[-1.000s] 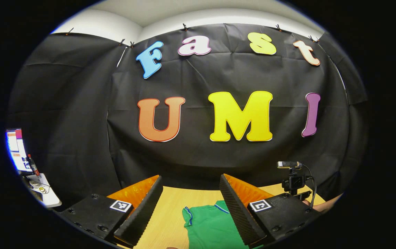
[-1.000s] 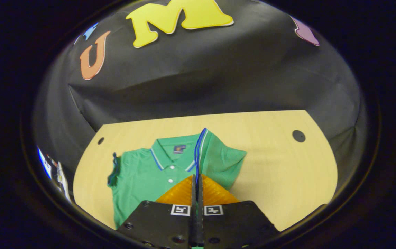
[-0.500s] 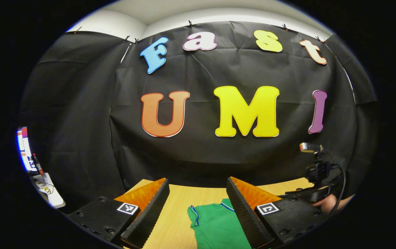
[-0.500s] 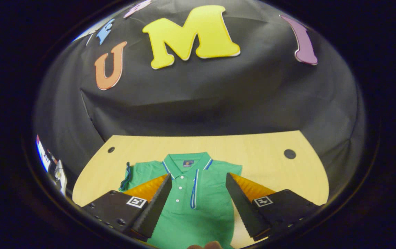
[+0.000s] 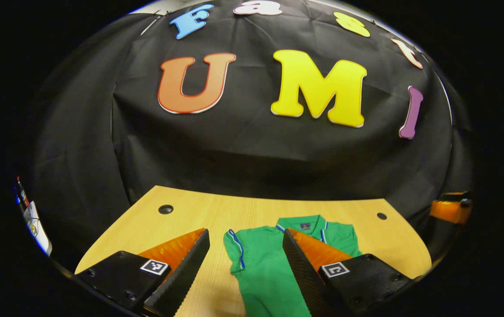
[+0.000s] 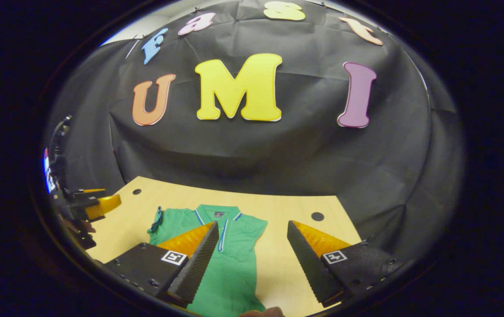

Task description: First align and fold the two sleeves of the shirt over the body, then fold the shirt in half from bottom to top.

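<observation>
While both grippers gape (holding nothing), shirt [image 6: 229, 264] flat on table [image 6: 287, 220]

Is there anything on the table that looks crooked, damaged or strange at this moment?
Nothing stands out. The green shirt lies flat and undamaged on the table, collar toward the wall, both sleeves folded over its body. Both grippers are open.

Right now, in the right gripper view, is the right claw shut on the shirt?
No. The right claw stands open, its fingers wide apart above the green shirt lying on the table.
</observation>
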A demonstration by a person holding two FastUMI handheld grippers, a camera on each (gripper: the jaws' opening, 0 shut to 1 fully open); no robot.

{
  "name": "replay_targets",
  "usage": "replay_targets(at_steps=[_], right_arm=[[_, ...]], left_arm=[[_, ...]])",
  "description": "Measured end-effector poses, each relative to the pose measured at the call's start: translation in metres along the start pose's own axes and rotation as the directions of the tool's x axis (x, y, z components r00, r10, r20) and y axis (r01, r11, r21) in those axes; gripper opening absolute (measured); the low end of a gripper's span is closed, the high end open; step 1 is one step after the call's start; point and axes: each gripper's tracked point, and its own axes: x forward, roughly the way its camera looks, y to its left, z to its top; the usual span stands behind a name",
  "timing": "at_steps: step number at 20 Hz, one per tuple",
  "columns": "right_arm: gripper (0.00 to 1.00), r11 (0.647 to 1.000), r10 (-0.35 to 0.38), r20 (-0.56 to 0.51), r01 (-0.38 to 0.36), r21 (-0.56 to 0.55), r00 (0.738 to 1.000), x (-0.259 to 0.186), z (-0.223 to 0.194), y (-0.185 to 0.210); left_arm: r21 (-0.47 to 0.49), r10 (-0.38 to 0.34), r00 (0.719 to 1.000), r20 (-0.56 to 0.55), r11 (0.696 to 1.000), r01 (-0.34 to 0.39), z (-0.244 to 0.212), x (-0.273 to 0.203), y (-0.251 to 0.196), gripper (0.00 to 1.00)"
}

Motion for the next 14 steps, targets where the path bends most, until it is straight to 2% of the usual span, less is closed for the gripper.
replay_targets(at_steps=[2,3,4,8,11,14], right_arm=[[0.96,0.999,-0.034,0.002,0.034,0.016,0.999,-0.018,-0.003,-0.011],[0.92,0.998,-0.05,-0.008,0.051,0.029,0.999,-0.027,-0.008,-0.017],[0.95,0.997,-0.065,-0.023,0.066,0.042,0.998,-0.032,-0.014,-0.022],[0.95,0.992,-0.119,-0.065,0.122,0.041,0.991,-0.046,-0.032,-0.037],[0.93,0.989,-0.145,-0.075,0.147,0.026,0.987,-0.052,-0.034,-0.038],[0.97,0.987,-0.158,-0.097,0.161,0.016,0.983,-0.054,-0.04,-0.038]], left_arm=[[-0.013,-0.004,0.998,-0.067,1.0,0.003,-0.019,0.028,0.005,1.0],[-0.013,0.0,0.995,-0.102,1.0,-0.001,-0.032,0.038,0.008,1.0],[-0.001,0.011,0.991,-0.136,1.0,-0.011,-0.043,0.05,0.014,1.0],[0.058,0.057,0.965,-0.255,0.997,-0.043,-0.084,0.094,0.031,1.0],[0.06,0.053,0.944,-0.327,0.998,-0.035,-0.11,0.114,0.032,1.0],[0.063,0.047,0.925,-0.376,0.998,-0.025,-0.129,0.128,0.031,1.0]])
